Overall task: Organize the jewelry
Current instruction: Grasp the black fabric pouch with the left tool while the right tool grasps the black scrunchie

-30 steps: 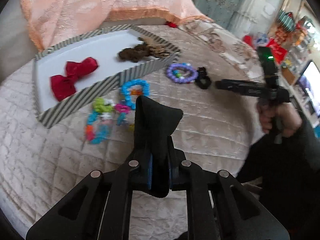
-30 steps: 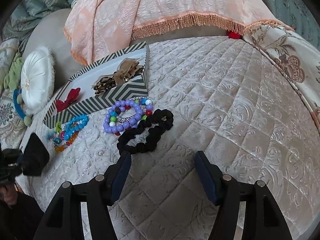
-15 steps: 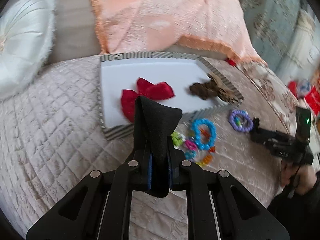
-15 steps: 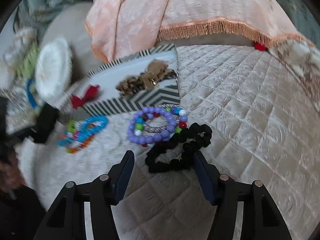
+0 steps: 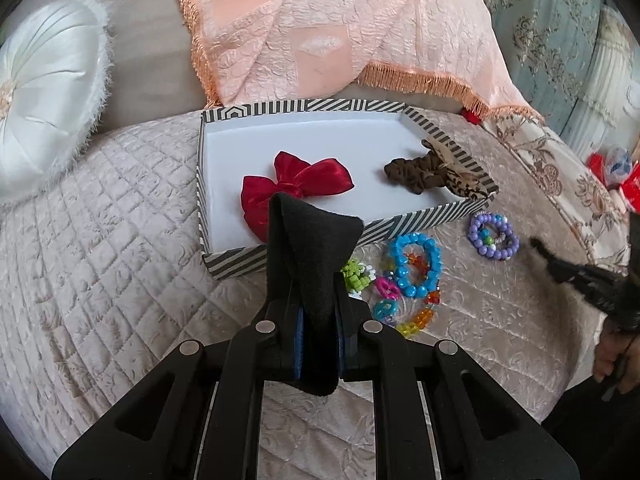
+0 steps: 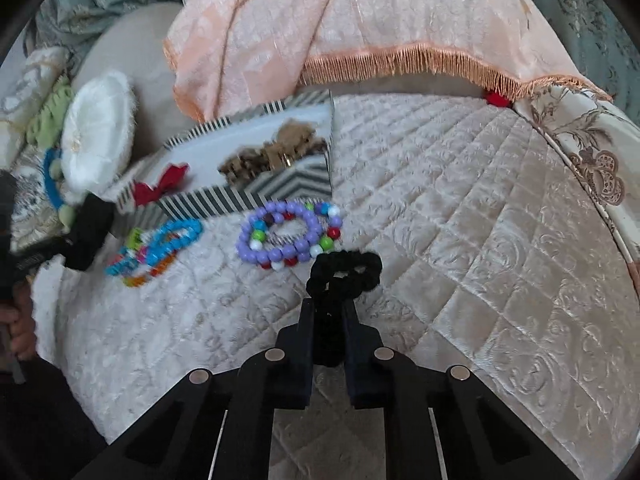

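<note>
The left gripper (image 5: 316,300) is pressed together on a folded piece of black cloth (image 5: 316,248), held above the near striped wall of the shallow black-and-white striped box (image 5: 304,106). The white floor of the box has much free room at the back and left; a red satin bow (image 5: 296,188) and a brown fabric scrunchie (image 5: 424,172) lie inside. The right gripper (image 6: 329,336) pinches a black ruffled scrunchie (image 6: 344,272) on the cream quilted bedspread (image 6: 480,240), just beside the purple bead bracelet (image 6: 288,236). Blue bead bracelet (image 5: 416,264) and small coloured plastic pieces (image 5: 384,300) lie close along the box front. The bedspread to the right is open. A peach fringed blanket (image 5: 320,32) borders the box at the back, a round white cushion (image 5: 44,92) at the left.
</note>
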